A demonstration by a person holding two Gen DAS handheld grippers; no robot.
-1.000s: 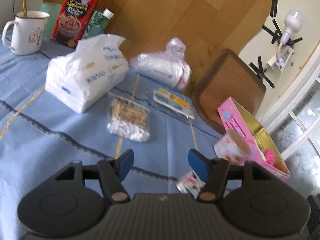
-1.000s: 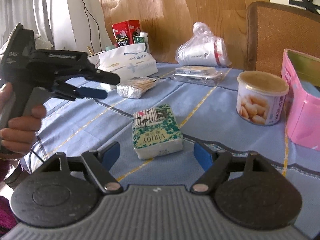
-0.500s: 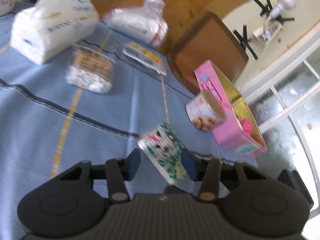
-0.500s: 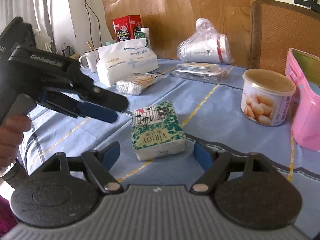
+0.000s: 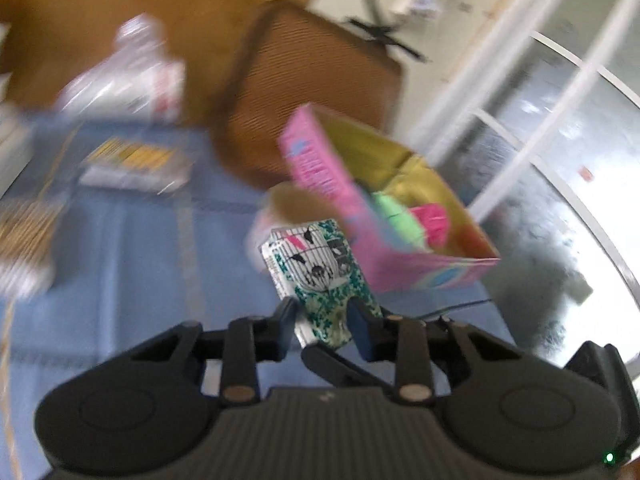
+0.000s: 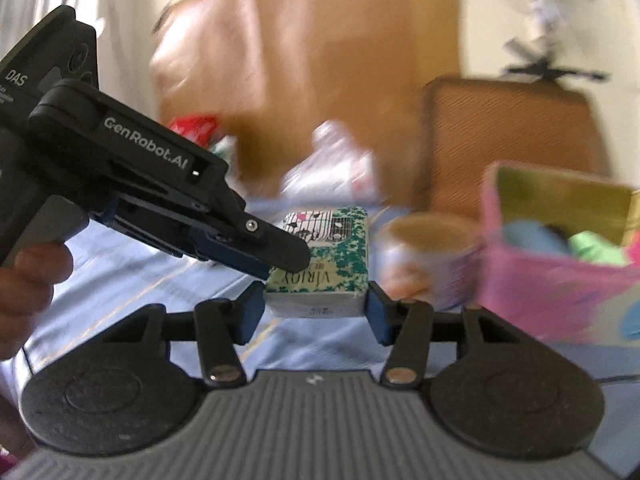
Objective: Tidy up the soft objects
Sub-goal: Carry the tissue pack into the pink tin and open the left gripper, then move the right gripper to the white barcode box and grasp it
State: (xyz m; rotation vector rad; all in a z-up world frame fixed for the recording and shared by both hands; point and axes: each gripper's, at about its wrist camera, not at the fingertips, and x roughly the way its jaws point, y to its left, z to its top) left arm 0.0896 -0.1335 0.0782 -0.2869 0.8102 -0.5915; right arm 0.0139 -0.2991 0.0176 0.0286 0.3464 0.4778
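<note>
Clamping down with the left tongs (image 5: 324, 312), I'm seeing both pads biting the near end of the tissue pack (image 5: 316, 256), which is sticking out ahead of me with its long axis running along the fingers and leaning a little to the left. Looking through the right camera, I'm watching the right tongs (image 6: 316, 304) straddling the same pack's near end; those jaws have just been closing, with the pack between them and a pad sitting flush at each side, though I'm not able to tell whether they are pressing yet. The other tongs are reaching in from the left there, with a hand (image 6: 28, 280) wrapped round the grip. What I'm steering by is the open pink box (image 5: 420, 272): it is lying just beyond the pack and to its right, mouth up, with green and pink bits already showing inside, and a round tin (image 6: 424, 256) is standing between pack and box. I'm working over a blue tablecloth (image 5: 132, 260), with a brown mesh chair (image 5: 312, 80) waiting behind the table and everything further off smearing into blur.
</note>
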